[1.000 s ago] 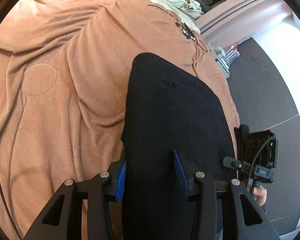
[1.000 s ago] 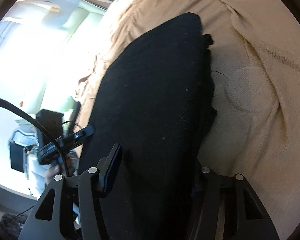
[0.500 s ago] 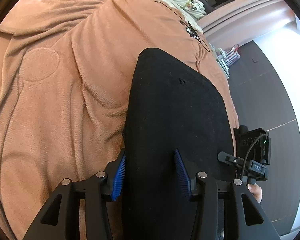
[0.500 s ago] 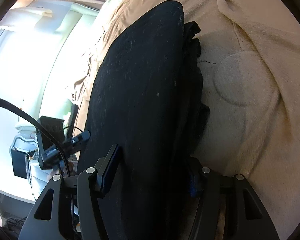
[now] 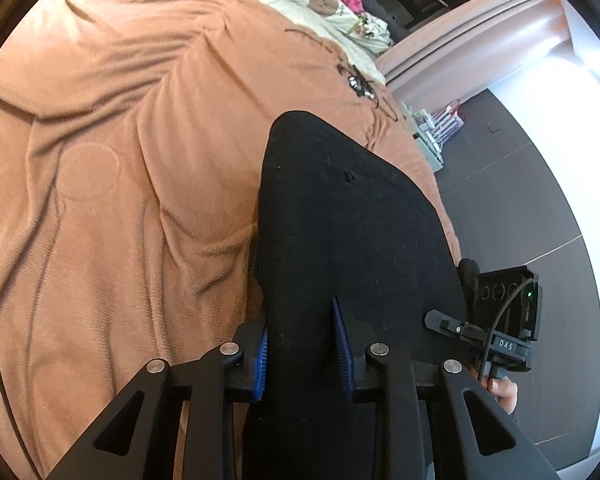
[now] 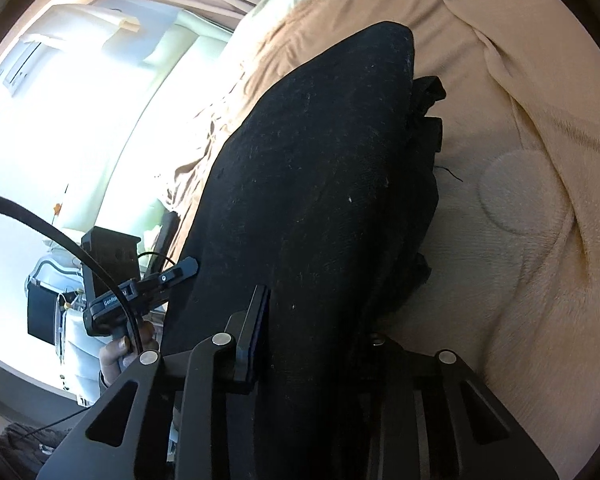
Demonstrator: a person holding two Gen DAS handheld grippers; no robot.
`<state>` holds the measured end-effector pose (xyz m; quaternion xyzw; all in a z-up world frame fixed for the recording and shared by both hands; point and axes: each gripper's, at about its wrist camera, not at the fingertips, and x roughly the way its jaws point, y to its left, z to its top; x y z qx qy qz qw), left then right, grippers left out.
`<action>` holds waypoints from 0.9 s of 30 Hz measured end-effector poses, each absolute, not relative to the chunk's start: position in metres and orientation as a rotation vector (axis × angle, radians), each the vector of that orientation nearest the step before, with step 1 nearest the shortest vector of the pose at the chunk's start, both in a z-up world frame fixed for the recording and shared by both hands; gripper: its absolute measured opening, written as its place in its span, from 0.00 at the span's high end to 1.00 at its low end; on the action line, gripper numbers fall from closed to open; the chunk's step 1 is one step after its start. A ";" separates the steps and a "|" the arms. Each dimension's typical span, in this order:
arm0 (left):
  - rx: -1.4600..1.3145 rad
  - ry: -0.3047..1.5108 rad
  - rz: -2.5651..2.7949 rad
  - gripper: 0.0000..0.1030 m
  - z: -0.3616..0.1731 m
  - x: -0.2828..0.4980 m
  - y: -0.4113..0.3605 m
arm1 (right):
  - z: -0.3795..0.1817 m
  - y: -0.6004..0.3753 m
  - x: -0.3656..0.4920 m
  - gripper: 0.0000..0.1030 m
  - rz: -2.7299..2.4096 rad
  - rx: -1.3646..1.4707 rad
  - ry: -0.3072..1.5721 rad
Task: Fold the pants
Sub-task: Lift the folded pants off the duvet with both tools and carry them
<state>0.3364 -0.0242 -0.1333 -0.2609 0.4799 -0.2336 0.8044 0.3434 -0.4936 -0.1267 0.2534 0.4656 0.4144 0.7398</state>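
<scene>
Change: both pairs of jaws narrower than a second ago, closing on the black pants [image 5: 340,220].
Left gripper [image 5: 302,350]: pinching cloth, lower centre.
Right gripper [image 6: 316,336]: likewise.
Progress: pants part-folded on the tan blanket [image 5: 100,200]; further folding remains.

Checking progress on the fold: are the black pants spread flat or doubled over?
Doubled over: in the right wrist view the black pants show a smooth top layer with lower layers poking out along its right edge.

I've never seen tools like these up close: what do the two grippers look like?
Both the left gripper and the right gripper are matte black, with cut-out arms, silver rivets and ribbed blue pads. Each carries a boxy black module, white lettering and a black cable.
</scene>
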 end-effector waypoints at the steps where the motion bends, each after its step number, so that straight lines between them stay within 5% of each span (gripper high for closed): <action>1: -0.558 1.019 -0.502 0.72 -0.129 0.335 -0.023 | -0.126 -0.492 0.341 0.74 0.911 0.556 1.014; 27: -0.501 0.850 -0.520 0.72 -0.014 0.247 0.041 | -0.059 -0.472 0.255 0.74 0.947 0.470 0.839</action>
